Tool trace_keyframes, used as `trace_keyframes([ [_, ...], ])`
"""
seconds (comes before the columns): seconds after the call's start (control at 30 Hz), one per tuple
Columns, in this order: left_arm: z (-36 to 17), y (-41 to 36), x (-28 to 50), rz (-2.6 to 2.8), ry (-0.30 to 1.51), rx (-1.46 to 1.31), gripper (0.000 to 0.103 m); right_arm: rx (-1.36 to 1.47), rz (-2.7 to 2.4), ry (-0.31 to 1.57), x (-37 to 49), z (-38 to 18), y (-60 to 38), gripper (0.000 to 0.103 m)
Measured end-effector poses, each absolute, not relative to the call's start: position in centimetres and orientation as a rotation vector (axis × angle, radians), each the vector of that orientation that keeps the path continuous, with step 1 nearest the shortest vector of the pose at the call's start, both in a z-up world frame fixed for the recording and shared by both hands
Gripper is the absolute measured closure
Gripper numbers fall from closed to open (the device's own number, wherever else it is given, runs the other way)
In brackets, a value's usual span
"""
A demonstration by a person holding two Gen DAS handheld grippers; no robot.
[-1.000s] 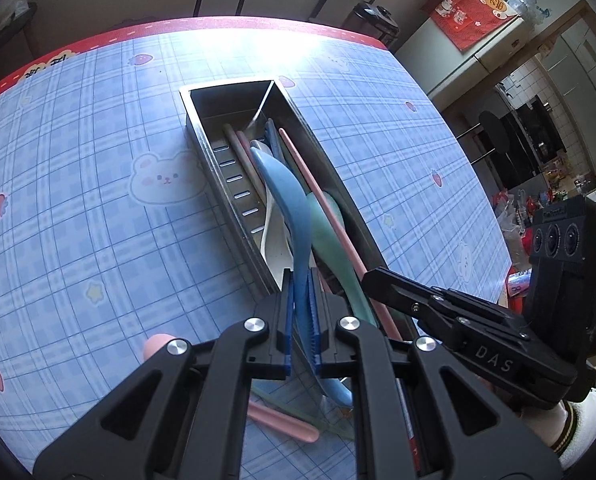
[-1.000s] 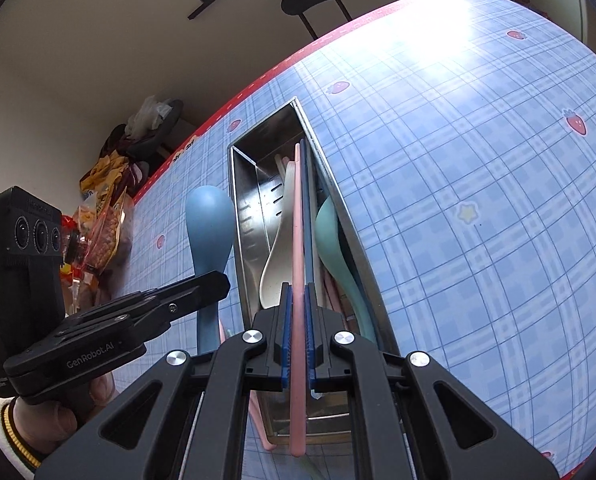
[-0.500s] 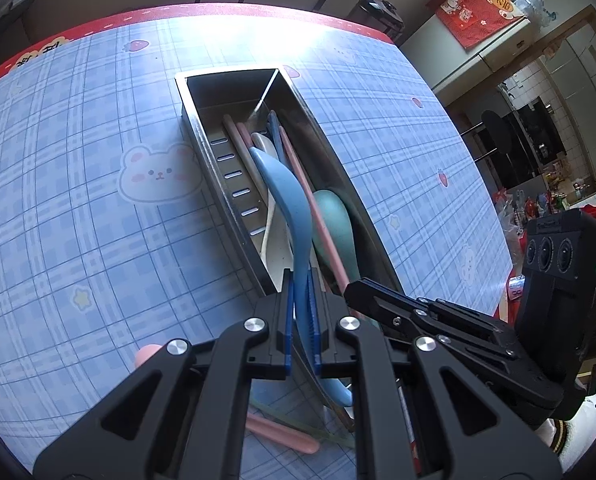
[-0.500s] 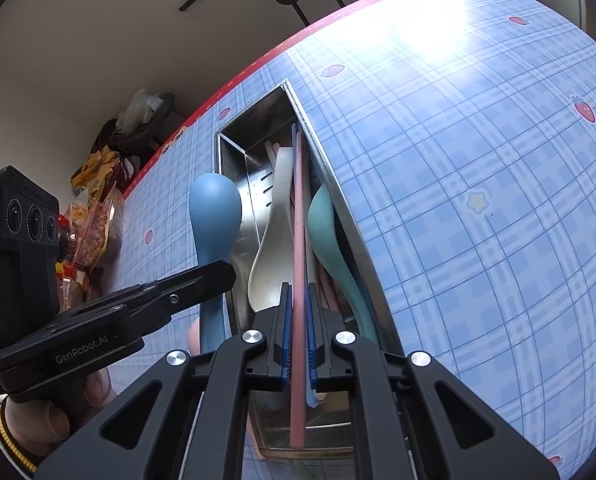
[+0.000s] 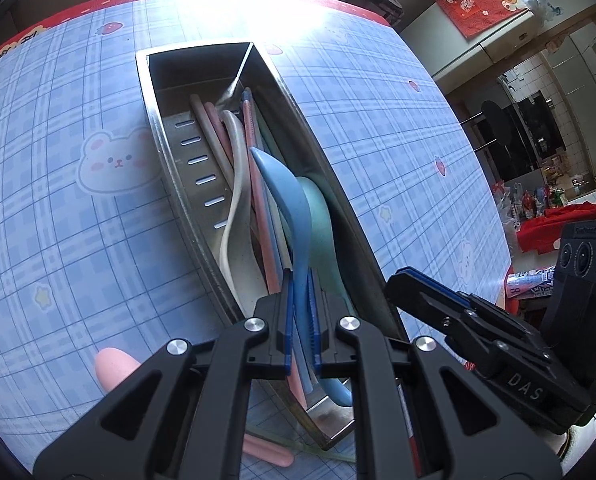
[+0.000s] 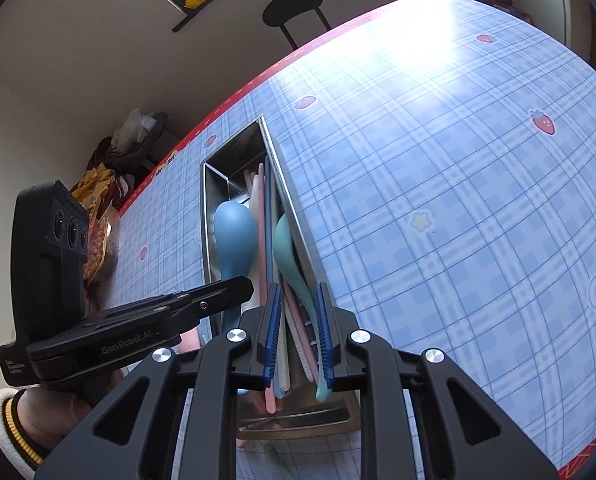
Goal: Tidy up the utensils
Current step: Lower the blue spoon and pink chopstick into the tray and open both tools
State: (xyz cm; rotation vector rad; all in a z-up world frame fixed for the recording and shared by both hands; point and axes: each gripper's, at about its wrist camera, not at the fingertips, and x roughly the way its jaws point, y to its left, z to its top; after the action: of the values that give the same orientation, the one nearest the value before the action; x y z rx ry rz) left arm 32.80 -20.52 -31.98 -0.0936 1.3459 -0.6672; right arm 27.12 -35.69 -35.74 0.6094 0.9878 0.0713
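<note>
A long steel tray lies on the blue checked tablecloth, holding cream, pink, blue and teal utensils. My left gripper is shut on the handle of a blue spoon, whose bowl hangs low over the tray's contents. In the right wrist view the same blue spoon sits beside a teal spoon. My right gripper is opening its jaws above the tray's near end. A pink chopstick lies free in the tray, with handle ends below the gap and neither pad pressing on them.
A pink spoon lies on the cloth left of the tray's near end, partly under my left gripper. The table's red edge runs along the far side, with a black stool beyond and snack bags off the left.
My right gripper's jaws have parted and let go of the pink chopstick, which now lies in the tray. My left gripper has carried the blue spoon forward and lower over the tray.
</note>
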Motion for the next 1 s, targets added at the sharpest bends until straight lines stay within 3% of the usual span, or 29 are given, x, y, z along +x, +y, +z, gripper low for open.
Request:
trace_keyframes([
  [0.83,-33.4,-23.0,32.5,-0.755,1.413,-0.210,0.093,0.623,0.062,0.975,26.0,-35.2,-36.7,0.085],
  [0.9,-33.5,-23.3,32.6,-0.741,1.417,-0.156,0.083,0.622,0.064,0.977,26.0,-35.2,-36.7,0.085],
  [0.93,-33.5,-23.4,32.7,-0.733,1.414,-0.130,0.070,0.621,0.064,0.976,26.0,-35.2,-36.7,0.085],
  [1.0,-33.3,-23.4,32.8,-0.730,1.404,-0.117,0.064,0.620,0.065,0.976,25.9,-35.2,-36.6,0.085],
])
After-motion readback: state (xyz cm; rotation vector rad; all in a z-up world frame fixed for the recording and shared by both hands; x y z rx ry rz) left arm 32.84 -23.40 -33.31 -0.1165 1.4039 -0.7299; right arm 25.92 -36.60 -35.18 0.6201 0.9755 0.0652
